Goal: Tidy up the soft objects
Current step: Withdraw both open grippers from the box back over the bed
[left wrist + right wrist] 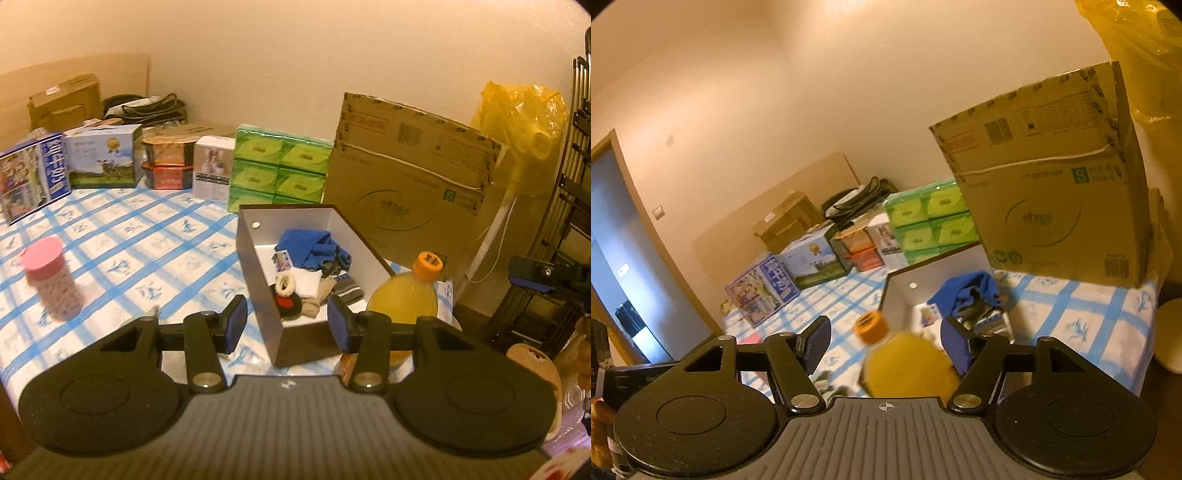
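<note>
An open white-lined box (258, 266) stands on the blue-checked tablecloth and holds soft things: a blue cloth (312, 249), white and beige socks (310, 291), a striped grey sock (349, 290) and a dark red-and-black item (286, 304). My left gripper (286, 323) is open and empty, just in front of the box. My right gripper (886, 341) is open and empty, above an orange juice bottle (908, 365). The box (905, 273) and blue cloth (967, 288) show beyond it.
The juice bottle (406, 295) stands right of the box. A pink-lidded jar (51, 280) stands at the left. Green tissue packs (277, 170), a large cardboard box (410, 184) and several printed boxes (103, 155) line the back. A yellow-bagged fan (524, 122) stands at the right.
</note>
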